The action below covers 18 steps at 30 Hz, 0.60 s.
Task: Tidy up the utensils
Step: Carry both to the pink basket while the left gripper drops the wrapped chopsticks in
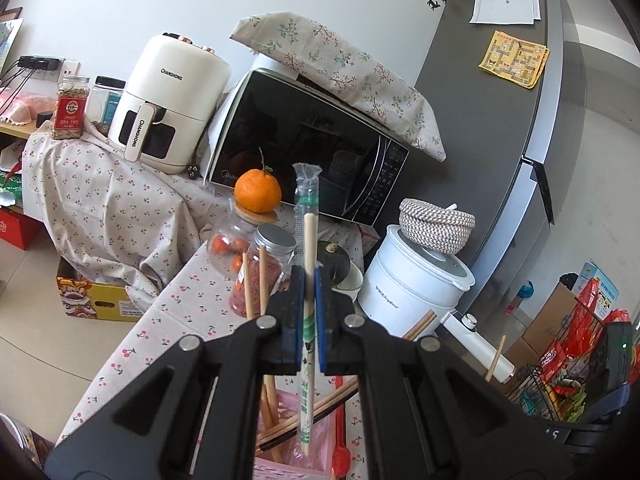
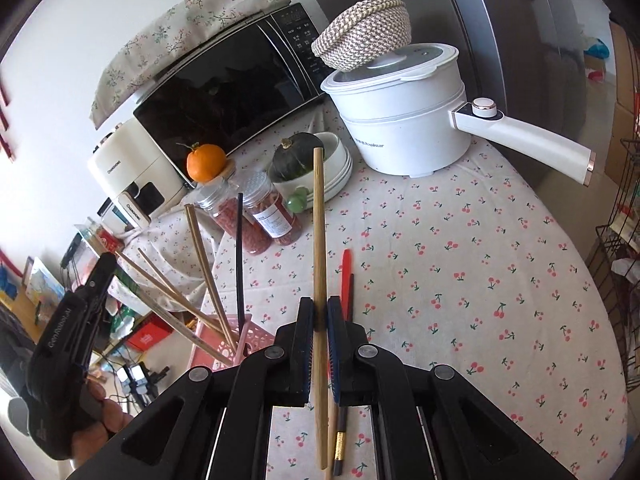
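Closest to the lens, the right gripper (image 2: pixel 320 316) has its fingers clamped on a single wooden chopstick (image 2: pixel 319 240), held well above the cherry-print bench (image 2: pixel 480 260). On the cloth under it lie a red spoon (image 2: pixel 345 276) and a dark chopstick (image 2: pixel 340 444) with a gold band. Left of that gripper stands the pink basket (image 2: pixel 248 340), with several chopsticks leaning out of it. Directly above the basket, the left gripper (image 1: pixel 307 280) has its fingers clamped on a paper-sleeved pair of disposable chopsticks (image 1: pixel 308 248), pointing upward. Beyond the basket stand two jars of red goji berries (image 2: pixel 260 216), an orange (image 2: pixel 206 162) on a jar lid and a dark green squash (image 2: pixel 294 158) in a white bowl. Farther back from the basket sit a white electric pot (image 2: pixel 400 120) topped by a woven bowl (image 2: pixel 364 32), and a microwave (image 2: pixel 224 92).
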Each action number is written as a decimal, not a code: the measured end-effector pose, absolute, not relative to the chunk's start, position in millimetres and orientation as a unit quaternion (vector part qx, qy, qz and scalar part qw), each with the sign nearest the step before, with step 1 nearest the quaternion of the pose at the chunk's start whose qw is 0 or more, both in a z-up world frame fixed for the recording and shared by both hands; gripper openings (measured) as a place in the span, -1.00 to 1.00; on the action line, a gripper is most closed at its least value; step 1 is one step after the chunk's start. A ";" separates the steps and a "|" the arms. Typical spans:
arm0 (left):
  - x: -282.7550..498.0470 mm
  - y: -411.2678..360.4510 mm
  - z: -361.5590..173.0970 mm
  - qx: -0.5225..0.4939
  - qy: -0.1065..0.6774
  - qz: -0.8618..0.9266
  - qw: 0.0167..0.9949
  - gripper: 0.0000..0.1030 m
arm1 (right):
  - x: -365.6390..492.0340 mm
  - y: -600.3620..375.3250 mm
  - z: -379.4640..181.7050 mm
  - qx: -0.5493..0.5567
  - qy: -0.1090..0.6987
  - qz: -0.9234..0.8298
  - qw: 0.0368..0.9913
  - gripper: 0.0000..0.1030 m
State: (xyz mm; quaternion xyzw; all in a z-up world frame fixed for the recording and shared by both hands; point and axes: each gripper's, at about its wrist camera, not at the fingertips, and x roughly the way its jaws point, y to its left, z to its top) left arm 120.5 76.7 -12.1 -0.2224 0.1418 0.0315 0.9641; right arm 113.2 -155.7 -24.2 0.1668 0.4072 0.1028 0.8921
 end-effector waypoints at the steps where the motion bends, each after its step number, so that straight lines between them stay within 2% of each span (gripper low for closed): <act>1: 122.8 76.2 -16.4 -0.223 0.147 0.032 0.963 -0.89 | 113.8 -156.3 -23.0 0.169 0.404 0.103 0.893 -0.87; 7: 133.0 73.3 -37.0 -0.213 0.201 0.033 0.956 -0.84 | 110.5 -159.7 -13.3 0.178 0.379 0.108 0.902 -0.87; 9: 135.3 73.3 -40.1 -0.210 0.225 0.029 0.951 -0.67 | 108.6 -159.9 -10.3 0.183 0.371 0.109 0.904 -0.87; 18: 122.3 90.0 -29.0 -0.217 0.307 0.013 0.927 -0.12 | 97.0 -142.8 13.9 0.211 0.309 0.124 0.919 -0.87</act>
